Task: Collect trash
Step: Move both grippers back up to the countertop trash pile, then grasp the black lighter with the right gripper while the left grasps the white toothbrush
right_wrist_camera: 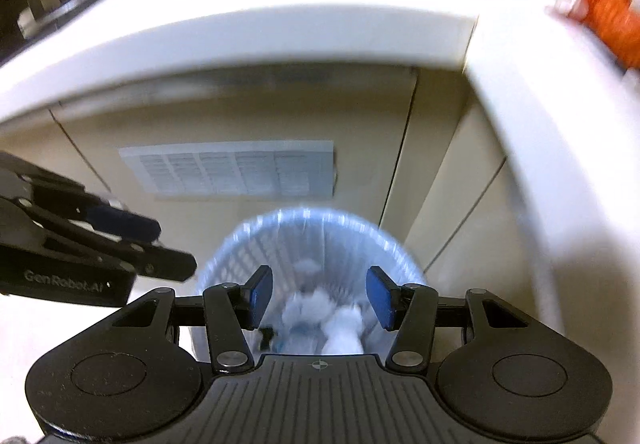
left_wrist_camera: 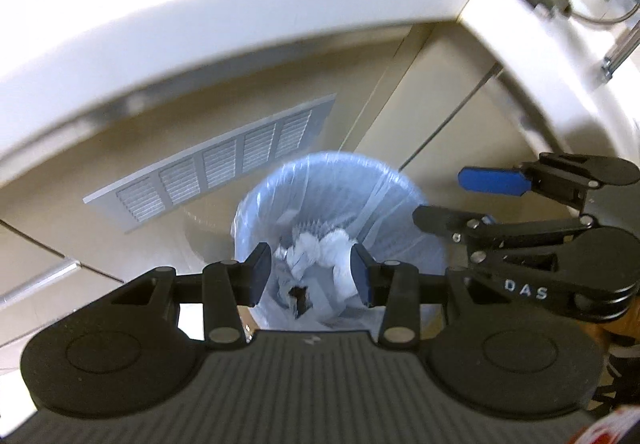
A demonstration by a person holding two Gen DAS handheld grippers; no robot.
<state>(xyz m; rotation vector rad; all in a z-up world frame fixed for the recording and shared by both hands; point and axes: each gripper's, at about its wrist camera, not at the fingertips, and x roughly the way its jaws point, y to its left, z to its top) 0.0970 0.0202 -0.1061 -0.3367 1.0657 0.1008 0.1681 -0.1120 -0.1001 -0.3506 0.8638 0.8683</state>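
A round bin with a pale blue liner stands on the floor below both grippers. Crumpled white paper and a small dark scrap lie inside it. My left gripper hangs over the bin mouth, open, with nothing between its blue pads. My right gripper hovers to its right, over the bin's edge. In the right wrist view the right gripper is open and empty above the bin and the white paper. The left gripper reaches in from the left.
A white L-shaped countertop overhangs beige cabinet doors, with a grey vent grille behind the bin. Orange packaging and other blurred items lie on the counter at the right. Dark appliance parts sit at the far left.
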